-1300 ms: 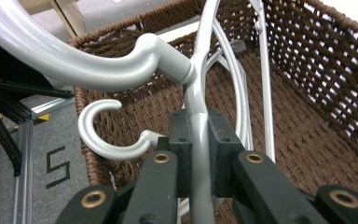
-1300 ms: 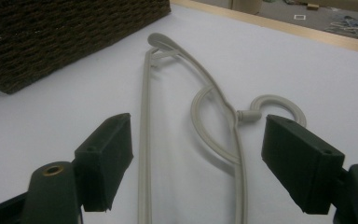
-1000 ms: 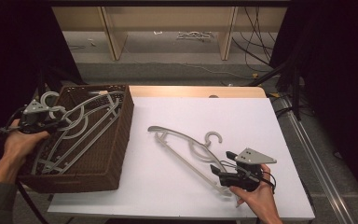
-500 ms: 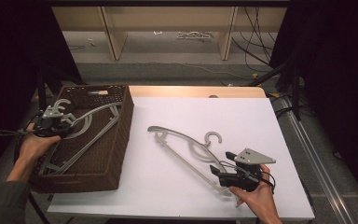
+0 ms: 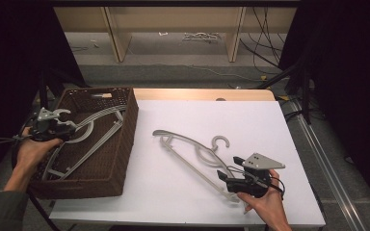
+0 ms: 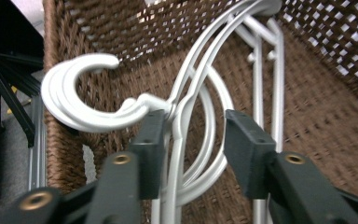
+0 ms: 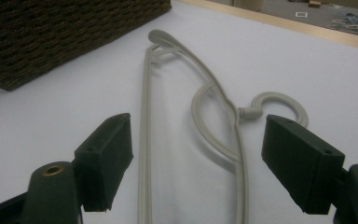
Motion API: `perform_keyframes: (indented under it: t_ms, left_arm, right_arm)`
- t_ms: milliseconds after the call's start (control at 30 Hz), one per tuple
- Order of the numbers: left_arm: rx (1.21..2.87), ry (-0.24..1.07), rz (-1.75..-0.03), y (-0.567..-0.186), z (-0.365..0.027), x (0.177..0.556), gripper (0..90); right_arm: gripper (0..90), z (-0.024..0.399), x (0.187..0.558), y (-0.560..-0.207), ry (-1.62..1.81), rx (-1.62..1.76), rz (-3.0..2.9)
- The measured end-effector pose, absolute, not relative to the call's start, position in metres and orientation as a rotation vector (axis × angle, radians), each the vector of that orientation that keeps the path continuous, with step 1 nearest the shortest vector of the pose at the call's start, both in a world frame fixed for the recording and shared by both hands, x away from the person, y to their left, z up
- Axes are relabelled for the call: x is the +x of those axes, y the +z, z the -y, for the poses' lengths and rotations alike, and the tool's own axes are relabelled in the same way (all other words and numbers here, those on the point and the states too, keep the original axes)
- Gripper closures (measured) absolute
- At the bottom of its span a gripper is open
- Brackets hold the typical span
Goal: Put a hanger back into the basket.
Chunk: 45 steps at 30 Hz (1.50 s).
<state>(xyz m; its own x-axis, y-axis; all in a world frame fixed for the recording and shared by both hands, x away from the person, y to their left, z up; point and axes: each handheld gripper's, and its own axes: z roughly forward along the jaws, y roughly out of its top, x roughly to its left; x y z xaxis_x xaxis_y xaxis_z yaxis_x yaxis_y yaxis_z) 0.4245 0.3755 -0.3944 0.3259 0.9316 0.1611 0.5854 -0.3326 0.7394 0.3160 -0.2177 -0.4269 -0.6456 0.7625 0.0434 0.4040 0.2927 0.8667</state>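
Hangers lie stacked in the brown wicker basket at the left side of the white worktop, and your left tool sits over their hook end near the basket's left wall. In the left gripper view that tool's jaws have just been opening: the neck of the white hangers runs between them, the left pad right against it and the right pad standing clear, so the grip is released. Your right tool rests low near the front right of the worktop with its jaws spread wide and clenched on nothing. A single grey hanger lies flat on the worktop, well apart from the basket, and in the right gripper view its straight bar and curved arm run down between the open jaws.
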Motion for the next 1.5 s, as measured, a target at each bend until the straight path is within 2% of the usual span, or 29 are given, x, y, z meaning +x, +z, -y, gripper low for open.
perform_keyframes:
  t_ms: [233,400,667,733,833,1200,1500]
  left_arm:
    - [1.879,0.819,-1.323,-0.372,-0.363,0.407,41.0]
    - [1.782,0.749,-1.310,-0.362,-0.353,0.394,32.7]
    - [1.672,0.669,-1.202,-0.350,-0.315,0.370,23.4]
    - [1.664,0.653,-1.173,-0.348,-0.303,0.363,18.6]
    - [1.695,0.635,-1.091,-0.348,-0.284,0.354,18.6]
    - [1.642,0.575,-0.944,-0.357,-0.225,0.331,17.4]
    - [1.673,0.585,-0.827,-0.392,-0.184,0.310,17.4]
  right_arm:
    - [25.5,0.218,0.316,-0.427,1.297,1.052,-2.191]
    - [25.5,0.217,0.317,-0.428,1.308,1.046,-2.181]
    - [23.5,0.218,0.317,-0.428,1.290,1.062,-2.182]
    - [23.0,0.218,0.316,-0.427,1.277,1.068,-2.188]
    - [22.8,0.217,0.317,-0.429,1.308,1.059,-2.172]
    - [22.5,0.218,0.319,-0.428,1.307,1.051,-2.179]
    - [21.6,0.218,0.321,-0.432,1.310,1.052,-2.180]
